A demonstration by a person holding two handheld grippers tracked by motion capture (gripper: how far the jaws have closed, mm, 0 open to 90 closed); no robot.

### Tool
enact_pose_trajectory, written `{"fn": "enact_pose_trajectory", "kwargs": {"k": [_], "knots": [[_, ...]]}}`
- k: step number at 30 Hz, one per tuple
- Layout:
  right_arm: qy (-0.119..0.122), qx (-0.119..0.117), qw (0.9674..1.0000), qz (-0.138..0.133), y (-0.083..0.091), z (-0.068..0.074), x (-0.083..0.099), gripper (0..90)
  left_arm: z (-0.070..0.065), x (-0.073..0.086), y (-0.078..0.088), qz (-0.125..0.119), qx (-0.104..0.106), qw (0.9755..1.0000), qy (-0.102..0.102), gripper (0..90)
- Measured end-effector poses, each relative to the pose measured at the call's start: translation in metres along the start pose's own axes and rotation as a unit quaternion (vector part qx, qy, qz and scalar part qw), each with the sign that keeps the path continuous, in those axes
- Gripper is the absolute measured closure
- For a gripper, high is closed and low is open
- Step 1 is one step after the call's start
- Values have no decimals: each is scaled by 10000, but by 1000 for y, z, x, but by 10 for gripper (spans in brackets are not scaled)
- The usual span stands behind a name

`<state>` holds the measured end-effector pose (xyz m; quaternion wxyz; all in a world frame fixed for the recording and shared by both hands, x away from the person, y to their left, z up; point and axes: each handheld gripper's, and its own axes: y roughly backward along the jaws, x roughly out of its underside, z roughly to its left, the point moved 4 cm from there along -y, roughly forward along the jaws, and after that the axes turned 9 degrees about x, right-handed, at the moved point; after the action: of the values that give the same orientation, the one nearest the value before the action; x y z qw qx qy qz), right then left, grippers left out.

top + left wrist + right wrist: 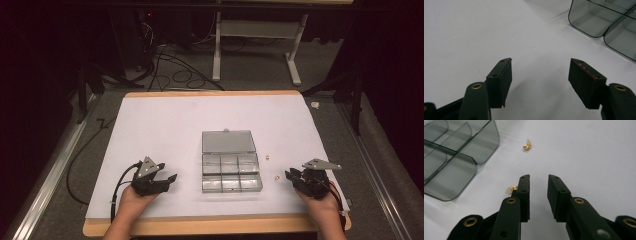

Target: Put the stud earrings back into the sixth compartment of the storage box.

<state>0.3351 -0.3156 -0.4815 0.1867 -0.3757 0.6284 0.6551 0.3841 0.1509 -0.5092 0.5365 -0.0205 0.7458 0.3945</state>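
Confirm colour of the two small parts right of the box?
Gold small parts, clearest in the right gripper view.

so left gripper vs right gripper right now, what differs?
Left gripper: jaws spread wide, bare white table between them, box corner ahead to its right. Right gripper: jaws much narrower, nothing between them; near gold piece sits just outside one jaw, far gold piece lies ahead. Shared: both black, held low over the table, gripping nothing.
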Motion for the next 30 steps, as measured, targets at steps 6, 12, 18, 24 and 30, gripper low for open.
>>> {"fn": "enact_pose_trajectory", "kwargs": {"k": [6, 12, 18, 24, 30], "knots": [[-100, 220, 9997, -94, 0, -9, -1, 713, 0, 0, 0, 17, 5, 10000, -3, 361], [-88, 266, 9995, 118, -7, -14, -1, 714, 1, 0, 1, -20, 59, 10000, 25, 363], [-110, 370, 9986, 367, -11, -16, -3, 633, 1, 0, 1, -36, 93, 9999, 29, 366], [-179, 373, 9979, 495, -7, -16, -1, 615, 1, 0, 1, -40, 117, 9999, 24, 368], [-192, 398, 9964, 724, -3, -15, 2, 594, 0, 0, 1, 1, 86, 10000, -20, 368]]}}
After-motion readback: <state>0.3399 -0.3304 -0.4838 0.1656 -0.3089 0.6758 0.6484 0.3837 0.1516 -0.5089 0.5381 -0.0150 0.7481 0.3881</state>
